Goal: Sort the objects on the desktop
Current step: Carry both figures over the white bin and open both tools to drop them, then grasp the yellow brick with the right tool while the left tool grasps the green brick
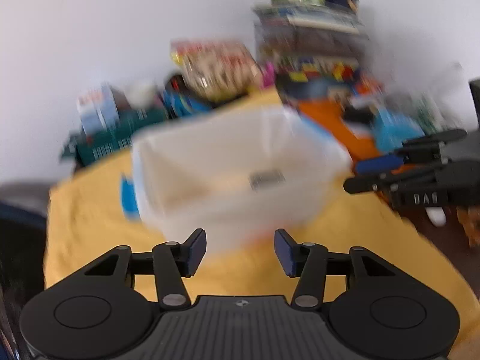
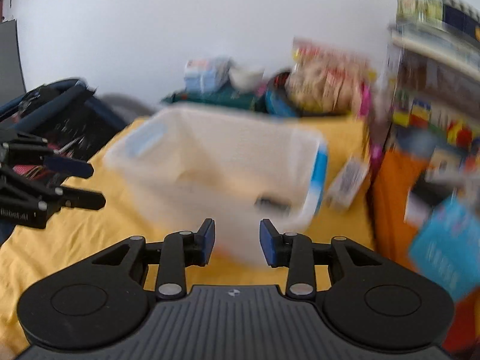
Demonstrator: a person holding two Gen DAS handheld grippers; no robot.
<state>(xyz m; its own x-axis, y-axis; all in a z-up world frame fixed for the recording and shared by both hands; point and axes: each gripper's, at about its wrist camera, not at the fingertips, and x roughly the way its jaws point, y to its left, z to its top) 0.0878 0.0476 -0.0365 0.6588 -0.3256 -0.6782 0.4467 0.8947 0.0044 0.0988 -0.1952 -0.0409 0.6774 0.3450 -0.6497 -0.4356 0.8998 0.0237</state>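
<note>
- A translucent white storage bin (image 1: 234, 168) with blue handles stood on a yellow cloth (image 1: 90, 240), directly ahead of both grippers, probably set there to take the sorted items.
- The left gripper (image 1: 240, 250) had its blue-padded fingers (image 1: 196, 250) spread, with nothing between them.
- The right gripper (image 2: 237, 241) likewise had its fingers apart and empty.
- A small dark object (image 1: 267, 180) lay on the bin's floor; blur hid what it was.
- Only the right wrist view showed a small pale box (image 2: 348, 180) lying on the cloth just beside the bin, and a blue packet (image 2: 447, 252) farther right.
- The left wrist view alone showed the orange surface (image 1: 330, 117) behind the bin and the tall stack of boxes (image 1: 309, 33).
</note>
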